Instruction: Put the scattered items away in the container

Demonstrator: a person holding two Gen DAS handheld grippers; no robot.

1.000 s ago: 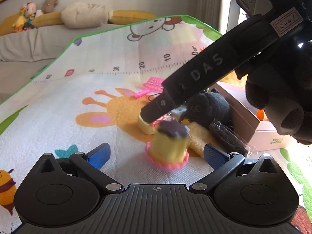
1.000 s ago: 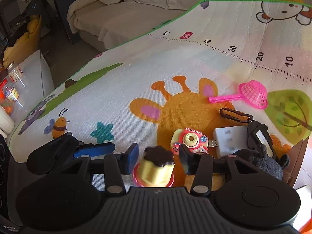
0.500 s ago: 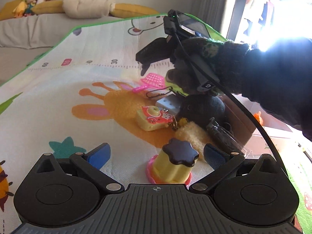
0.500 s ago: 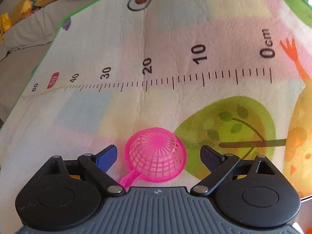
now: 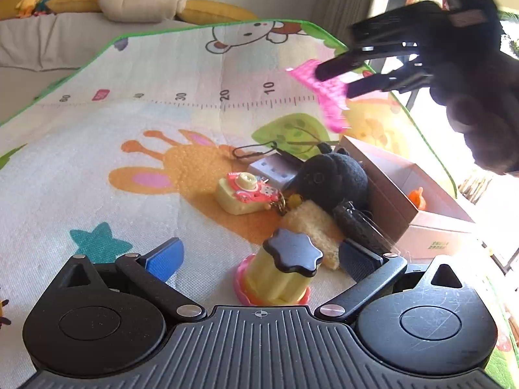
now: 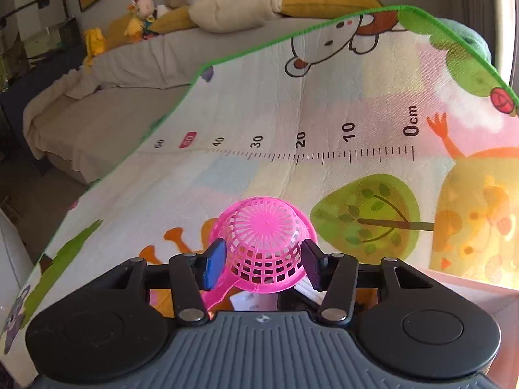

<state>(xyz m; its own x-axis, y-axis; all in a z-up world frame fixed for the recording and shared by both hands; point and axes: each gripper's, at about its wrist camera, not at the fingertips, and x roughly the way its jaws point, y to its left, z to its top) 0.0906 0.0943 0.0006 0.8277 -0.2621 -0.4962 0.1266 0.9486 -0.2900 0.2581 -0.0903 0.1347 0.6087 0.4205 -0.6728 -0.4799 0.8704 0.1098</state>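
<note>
Surface: printed play mat (image 5: 136, 149) with ruler strip, giraffe and green edging.
Left gripper (image 5: 259, 256): foreground, jaws wide apart, blue pads either side of a pudding toy, not touching it.
Pudding toy (image 5: 279, 275): yellow body, dark star-shaped top, pink frilled base, upright on the mat.
Right gripper (image 5: 337, 79): upper right, airborne, blurred, jaws closing on a pink toy strainer (image 5: 327, 97).
Box (image 5: 418, 194): pink cardboard, open, at right; orange item inside.
Beside box: black plush (image 5: 334, 178), grey adapter (image 5: 275, 170), toy camera keychain (image 5: 243, 193), tan plush piece (image 5: 311, 223), black wrapped item (image 5: 356, 227).
Background: bed (image 5: 39, 42) with plush toys.
</note>
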